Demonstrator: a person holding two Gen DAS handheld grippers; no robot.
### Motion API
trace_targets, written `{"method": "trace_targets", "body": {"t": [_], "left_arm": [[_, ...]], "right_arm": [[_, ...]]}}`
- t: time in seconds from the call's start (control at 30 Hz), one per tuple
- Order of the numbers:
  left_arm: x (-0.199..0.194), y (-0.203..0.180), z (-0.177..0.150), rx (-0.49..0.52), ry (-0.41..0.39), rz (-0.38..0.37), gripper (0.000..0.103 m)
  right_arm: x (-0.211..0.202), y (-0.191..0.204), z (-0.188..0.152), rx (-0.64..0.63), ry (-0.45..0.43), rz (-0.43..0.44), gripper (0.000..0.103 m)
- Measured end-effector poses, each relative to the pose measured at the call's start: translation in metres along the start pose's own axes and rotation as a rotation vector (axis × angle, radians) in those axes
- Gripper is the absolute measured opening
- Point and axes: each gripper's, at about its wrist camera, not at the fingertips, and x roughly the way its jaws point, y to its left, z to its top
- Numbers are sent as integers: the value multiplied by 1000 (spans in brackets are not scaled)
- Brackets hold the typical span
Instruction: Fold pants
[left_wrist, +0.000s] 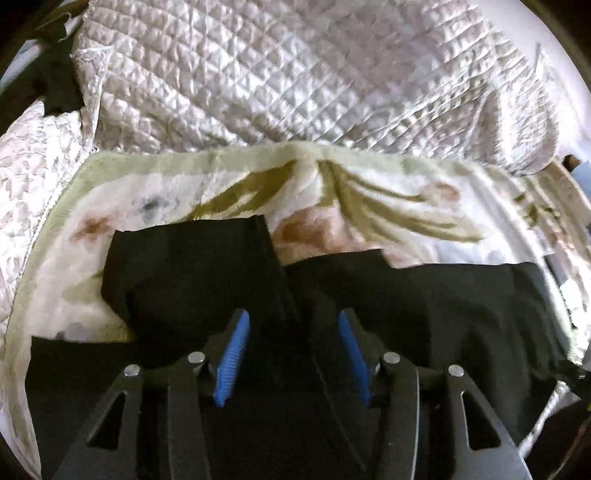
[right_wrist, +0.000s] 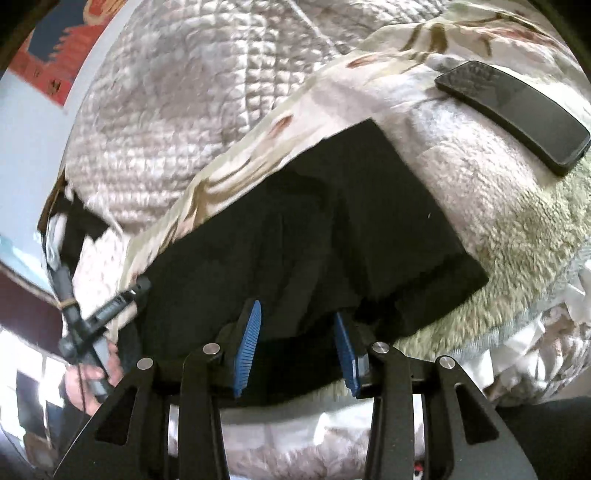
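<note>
Black pants (left_wrist: 192, 273) lie on a floral fleece blanket (left_wrist: 388, 206), one part folded over towards the left. My left gripper (left_wrist: 293, 317) is open, its blue pads (left_wrist: 236, 347) spread above the dark fabric. In the right wrist view the pants (right_wrist: 314, 236) lie as a dark slab on the blanket (right_wrist: 498, 229). My right gripper (right_wrist: 295, 314) is open over the near edge of the pants, with a fabric band running between its pads (right_wrist: 249, 339). The left gripper (right_wrist: 107, 314) shows at the left edge of that view.
A white quilted bedspread (left_wrist: 280, 70) covers the bed beyond the blanket. A black phone (right_wrist: 513, 114) lies on the blanket at the upper right of the right wrist view. A red patterned hanging (right_wrist: 55, 59) is on the wall at upper left.
</note>
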Motion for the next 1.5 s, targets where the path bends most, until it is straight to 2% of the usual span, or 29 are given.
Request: {"method": "trace_targets", "body": {"t": [0.1,0.17,0.23,0.27,0.3,0.4,0.5,0.6,0.7,0.87,0.93,1.07,1.13,1.17,1.2,1.27,1.37,1.5], "left_arm": [[18,5,4,-4,40,30,53],[22,4,6,19,31,41,52],[23,4,8,36,19,60,29],[23,5,8,31,20,57,15],[22,8,8,20,14,64,11],[13,18,7,-22,-17,88,8],[-20,38,-3,-106,-104,121,7],[-64,65,-29,-222,-200,153,7],[-97,98,-70,-349,-233,198,7],[-98,138,-136,-540,-153,211,7],[-90,149,-151,-602,-114,174,7],[-94,155,-151,-624,-159,117,9],[-95,159,-154,-636,-171,84,15],[-94,161,-155,-641,-189,60,24],[-93,164,-157,-653,-191,44,28],[-92,168,-156,-675,-200,5,32],[-93,171,-152,-687,-220,-19,47],[-89,173,-148,-698,-227,-32,53]], "right_arm": [[4,1,6,-5,-22,-10,40],[10,0,7,-11,-25,-23,40],[16,-2,7,-7,-22,-28,39],[17,-4,6,-4,-23,-34,33],[18,-6,7,1,-25,-41,24],[19,-13,8,36,-32,-34,13],[17,-11,9,32,-42,-34,8],[9,-6,9,15,-66,-26,5],[5,-2,9,7,-75,-29,4],[5,-3,9,3,-65,-47,4],[7,-3,7,-3,-60,-58,4],[10,-5,5,0,-51,-68,4],[10,-6,4,-4,-53,-64,4],[9,-7,4,-4,-53,-60,4],[9,-7,4,-4,-53,-56,4],[9,-9,4,1,-50,-49,4],[12,-10,4,10,-43,-47,4],[12,-10,4,18,-46,-39,4]]}}
